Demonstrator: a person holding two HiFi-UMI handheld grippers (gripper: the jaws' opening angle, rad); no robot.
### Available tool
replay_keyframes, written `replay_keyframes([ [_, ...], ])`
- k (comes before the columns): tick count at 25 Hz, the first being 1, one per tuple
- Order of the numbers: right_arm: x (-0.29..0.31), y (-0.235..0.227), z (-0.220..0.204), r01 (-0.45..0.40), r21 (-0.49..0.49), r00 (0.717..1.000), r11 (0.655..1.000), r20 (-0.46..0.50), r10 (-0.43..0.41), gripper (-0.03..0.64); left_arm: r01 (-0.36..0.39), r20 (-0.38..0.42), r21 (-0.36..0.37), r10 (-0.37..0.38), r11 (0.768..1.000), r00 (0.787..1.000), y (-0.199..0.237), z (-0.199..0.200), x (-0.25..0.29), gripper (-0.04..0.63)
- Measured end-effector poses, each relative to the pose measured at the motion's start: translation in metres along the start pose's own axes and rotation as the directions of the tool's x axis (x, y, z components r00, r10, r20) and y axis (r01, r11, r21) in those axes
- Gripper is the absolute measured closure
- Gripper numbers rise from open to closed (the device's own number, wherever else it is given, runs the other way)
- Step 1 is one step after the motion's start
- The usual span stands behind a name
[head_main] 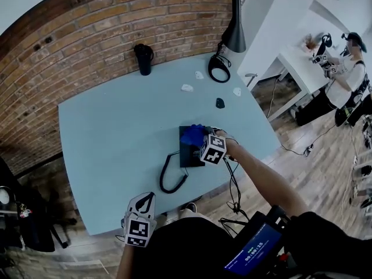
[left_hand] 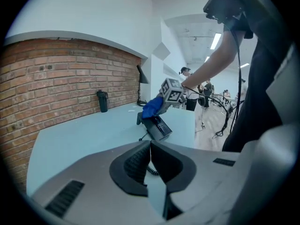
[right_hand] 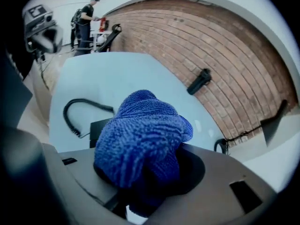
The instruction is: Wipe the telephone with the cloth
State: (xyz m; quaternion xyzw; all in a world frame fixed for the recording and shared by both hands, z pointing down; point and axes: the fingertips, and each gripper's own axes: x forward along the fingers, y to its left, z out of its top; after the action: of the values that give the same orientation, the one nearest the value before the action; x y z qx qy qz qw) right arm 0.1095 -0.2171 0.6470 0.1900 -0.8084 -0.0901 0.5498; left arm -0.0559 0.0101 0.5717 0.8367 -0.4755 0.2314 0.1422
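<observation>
The right claw [right_hand: 145,175] is clamped on a bunched blue cloth [right_hand: 140,135], which fills the space between its jaws and bulges out past them. In the head view that claw [head_main: 200,139] presses the cloth [head_main: 192,134] onto the far end of the black telephone [head_main: 189,151], which lies flat near the middle of the pale blue bench [head_main: 110,127]. A black coiled cord [head_main: 168,178] loops from the telephone's left side toward the bench's near edge. The left claw [left_hand: 149,159] has its jaws together with nothing between them; it hangs by the near edge of the bench [head_main: 142,205], well apart from the telephone and pointing toward it. Farther back on the bench stand a black mug [head_main: 143,58] near the brick wall [head_main: 116,22] and a black desk lamp [head_main: 231,36] at the far right corner, with a few small white bits and one dark one scattered between the lamp and the telephone. Another person [head_main: 343,77] stands at a white table in the background.
</observation>
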Motion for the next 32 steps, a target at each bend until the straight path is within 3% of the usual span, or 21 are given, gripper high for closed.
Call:
replay_keyframes([
  [3,0.009,-0.035,-0.003,0.062,0.053,0.998,0.997,-0.03,-0.06,0.408,-0.002,0.005,0.012,0.002,1.0,1.0,-0.004,0.003,0.002,0.572],
  [5,0.019,-0.037,-0.012,0.077,0.043,0.996,0.996,-0.059,-0.074,0.408,-0.009,0.009,0.012,0.008,1.0,1.0,-0.003,0.006,0.002,0.572],
  [8,0.021,-0.035,-0.015,0.105,0.07,0.994,0.992,-0.027,-0.103,0.416,-0.023,0.008,0.008,0.023,1.0,1.0,0.001,0.006,0.003,0.572],
  [23,0.018,-0.02,-0.015,0.13,0.185,0.99,0.974,0.03,-0.138,0.436,0.031,0.022,0.029,-0.032,0.999,0.999,-0.01,0.012,0.014,0.572],
  [32,0.019,-0.013,-0.018,0.148,0.25,0.987,0.957,0.027,-0.16,0.436,0.014,0.018,0.019,-0.014,1.0,1.0,-0.006,0.006,0.006,0.572],
])
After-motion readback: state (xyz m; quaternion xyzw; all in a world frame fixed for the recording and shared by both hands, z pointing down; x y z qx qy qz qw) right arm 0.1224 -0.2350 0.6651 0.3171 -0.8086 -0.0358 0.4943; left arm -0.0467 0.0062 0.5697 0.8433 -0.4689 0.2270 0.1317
